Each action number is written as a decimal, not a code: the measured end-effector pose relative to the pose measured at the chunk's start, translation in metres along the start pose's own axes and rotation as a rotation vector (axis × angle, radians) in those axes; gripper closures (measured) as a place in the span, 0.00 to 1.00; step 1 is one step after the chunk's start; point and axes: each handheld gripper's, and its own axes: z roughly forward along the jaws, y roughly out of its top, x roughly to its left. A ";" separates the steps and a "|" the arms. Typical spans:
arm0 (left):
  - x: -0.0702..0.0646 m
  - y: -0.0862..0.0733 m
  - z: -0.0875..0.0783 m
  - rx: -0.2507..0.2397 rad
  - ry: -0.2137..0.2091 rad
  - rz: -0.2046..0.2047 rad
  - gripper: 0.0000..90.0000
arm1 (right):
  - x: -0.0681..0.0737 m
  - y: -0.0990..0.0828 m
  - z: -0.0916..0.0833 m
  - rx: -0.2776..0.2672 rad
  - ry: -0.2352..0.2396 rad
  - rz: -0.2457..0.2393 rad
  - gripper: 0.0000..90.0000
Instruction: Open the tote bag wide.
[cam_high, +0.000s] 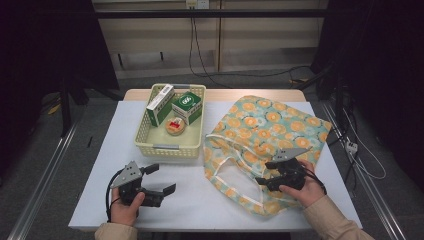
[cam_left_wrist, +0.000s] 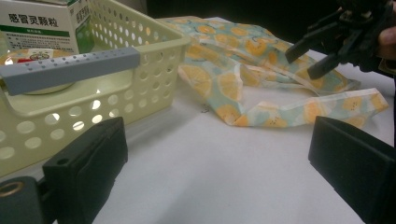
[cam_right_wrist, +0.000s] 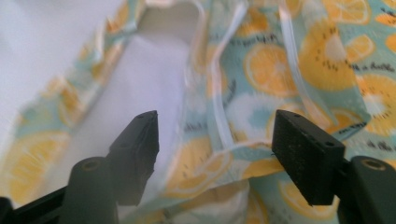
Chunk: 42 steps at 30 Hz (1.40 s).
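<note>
Right gripper (cam_high: 266, 172) over the near half of the orange-print tote bag (cam_high: 270, 125), jaws apart with nothing pinched; in the right gripper view the bag's hem and a pale handle strap (cam_right_wrist: 219, 107) sit in the gap between the pads, fabric not pressed; right hand (cam_high: 305, 187) wraps the gripper body from behind; bag lies flat on the right side of the white table (cam_high: 200, 200), its handle loop (cam_high: 225, 170) spread open toward the table's middle; left gripper (cam_high: 162, 179) rests at the near left of the table, jaws wide and empty, bare tabletop between them, well apart from the bag; left hand (cam_high: 125, 205) grips it from below; yellow perforated basket (cam_high: 150, 142) stands at the back left, just beside the bag's left edge, grey handle bar (cam_left_wrist: 70, 70) across its near rim; inside it a green-and-white box (cam_high: 160, 104) leaning, a green box (cam_high: 187, 106) and a small round tin (cam_high: 175, 126); left gripper view also catches the right gripper (cam_left_wrist: 317, 53) hovering above the bag fabric.
</note>
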 end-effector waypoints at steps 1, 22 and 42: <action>0.000 0.000 0.000 0.001 -0.001 0.000 0.05 | 0.000 -0.003 0.002 0.015 -0.002 -0.014 0.35; -0.002 0.001 0.002 0.009 -0.005 0.013 0.05 | 0.017 -0.027 -0.012 0.051 -0.061 -0.050 0.69; -0.001 0.000 0.002 0.012 -0.006 0.009 0.05 | -0.062 -0.036 -0.045 -0.102 -0.206 0.222 0.71</action>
